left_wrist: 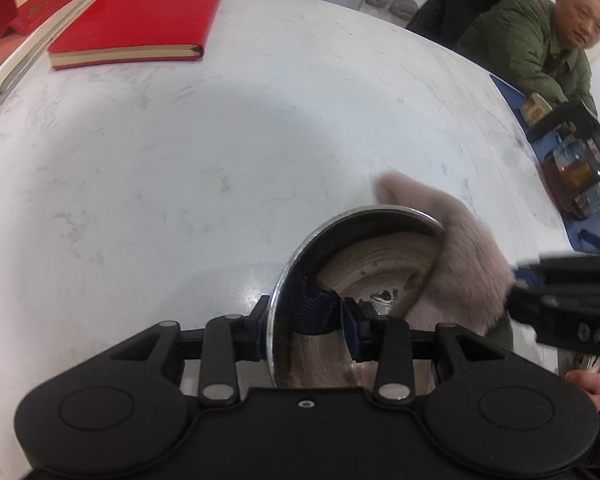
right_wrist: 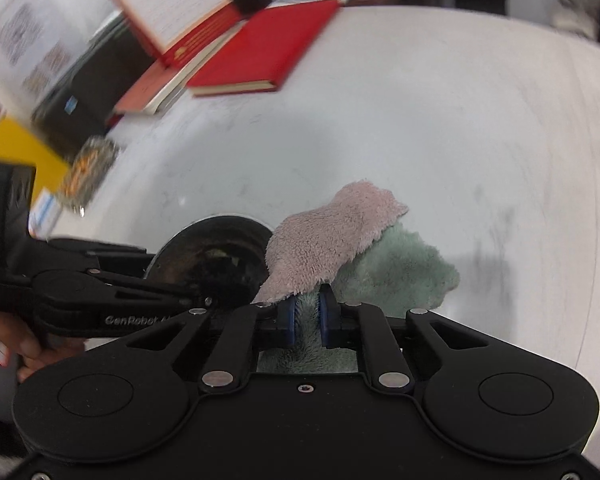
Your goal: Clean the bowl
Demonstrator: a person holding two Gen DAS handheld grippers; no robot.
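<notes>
- The left gripper [left_wrist: 306, 320] has its jaws closed part way on the wall of the metal bowl [left_wrist: 364, 276]: one finger sits outside the rim, the other inside, so the rim is pinched between them. That grip seems meant to steady the bowl, tipped up off the white table [left_wrist: 180, 160], with its inside open for wiping.
- The bowl reaches forward and to the right from those jaws; streaks and dark specks show on its inner surface, so cleaning looks unfinished.
- The right gripper [right_wrist: 308, 316] has its jaws nearly together, pinching a fold of the cloth [right_wrist: 332, 240], pink on one face and green on the other. The cloth bunches just ahead of the jaws, which gives a padded wiping end.
- From the right jaws the bowl lies just left; the cloth's pink flap touches its right rim.
</notes>
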